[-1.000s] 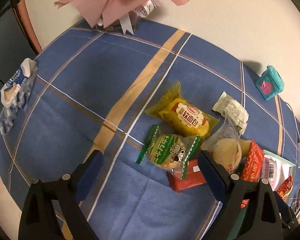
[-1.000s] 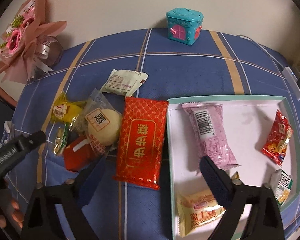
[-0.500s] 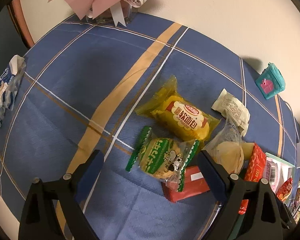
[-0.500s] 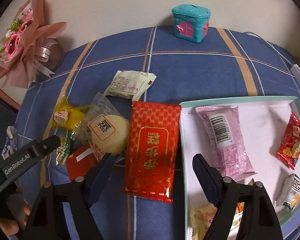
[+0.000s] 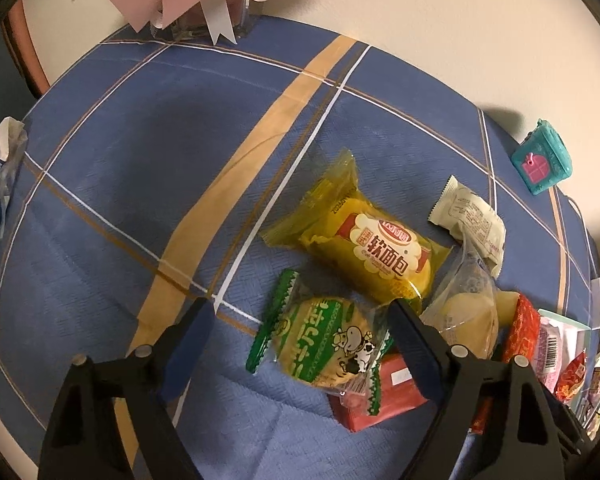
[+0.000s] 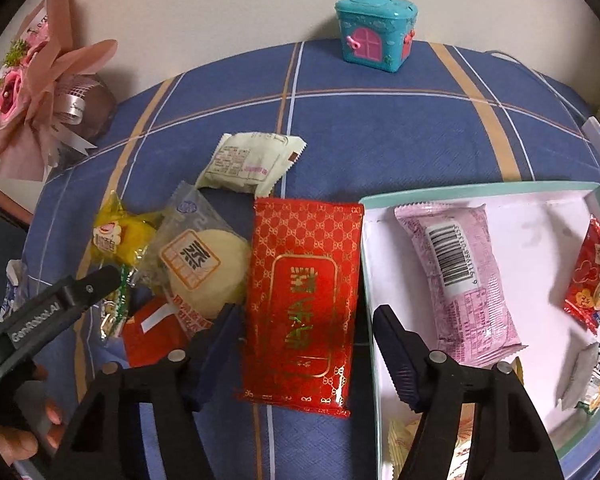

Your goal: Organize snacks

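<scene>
Red foil packet lay on the blue worktop between my right fingers, which had narrowed around it without touching. My left fingers had dropped closer, open, astride the green biscuit packet

— What can you read on the wrappers?
— The yellow bread packet says "软面包" on its red-and-white label. The pink packet in the tray bears a barcode, digits too small to make out.
— And on the tools?
— The left tool carries white lettering, "GenRobot.AI". The red packet's gold characters stay unreadable.
</scene>
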The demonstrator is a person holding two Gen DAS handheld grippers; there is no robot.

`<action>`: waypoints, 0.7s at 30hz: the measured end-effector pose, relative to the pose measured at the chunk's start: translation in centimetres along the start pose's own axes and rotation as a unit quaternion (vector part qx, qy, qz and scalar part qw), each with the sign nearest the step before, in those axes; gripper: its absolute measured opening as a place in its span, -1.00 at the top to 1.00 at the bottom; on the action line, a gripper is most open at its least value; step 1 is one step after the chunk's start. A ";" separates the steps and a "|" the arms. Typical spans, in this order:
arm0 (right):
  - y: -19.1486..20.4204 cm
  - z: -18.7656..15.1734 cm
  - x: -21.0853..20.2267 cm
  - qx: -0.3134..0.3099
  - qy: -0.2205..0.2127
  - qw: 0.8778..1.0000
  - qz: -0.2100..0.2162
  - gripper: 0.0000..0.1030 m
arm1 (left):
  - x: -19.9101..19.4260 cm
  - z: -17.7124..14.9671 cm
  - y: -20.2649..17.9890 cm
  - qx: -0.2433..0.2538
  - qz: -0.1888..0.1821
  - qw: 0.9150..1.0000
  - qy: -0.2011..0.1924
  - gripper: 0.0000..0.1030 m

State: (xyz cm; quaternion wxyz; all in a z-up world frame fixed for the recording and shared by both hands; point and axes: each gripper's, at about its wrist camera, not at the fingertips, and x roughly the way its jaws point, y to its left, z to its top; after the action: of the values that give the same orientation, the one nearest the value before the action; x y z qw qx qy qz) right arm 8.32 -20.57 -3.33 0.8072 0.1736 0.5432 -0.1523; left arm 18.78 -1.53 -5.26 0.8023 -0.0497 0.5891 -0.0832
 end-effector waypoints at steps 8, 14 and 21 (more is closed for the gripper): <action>0.4 0.4 -0.5 -0.004 -0.003 1.000 0.019 -0.28 | 1.0 -0.2 -0.1 0.001 -0.013 1.000 0.009 -0.54; 0.7 0.1 0.6 -0.012 0.006 1.000 0.003 -0.25 | 1.4 -0.3 0.1 -0.004 -0.014 1.000 0.013 -0.50; 0.9 -0.2 1.3 -0.018 0.004 1.000 -0.018 -0.12 | 1.7 -0.4 0.8 -0.013 -0.019 1.000 0.013 -0.44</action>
State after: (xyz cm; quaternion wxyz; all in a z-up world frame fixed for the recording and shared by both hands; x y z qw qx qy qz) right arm 9.05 -19.77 -4.54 0.8051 0.1500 0.5522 -0.1561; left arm 18.92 -1.08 -7.13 0.7921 -0.0705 0.5995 -0.0910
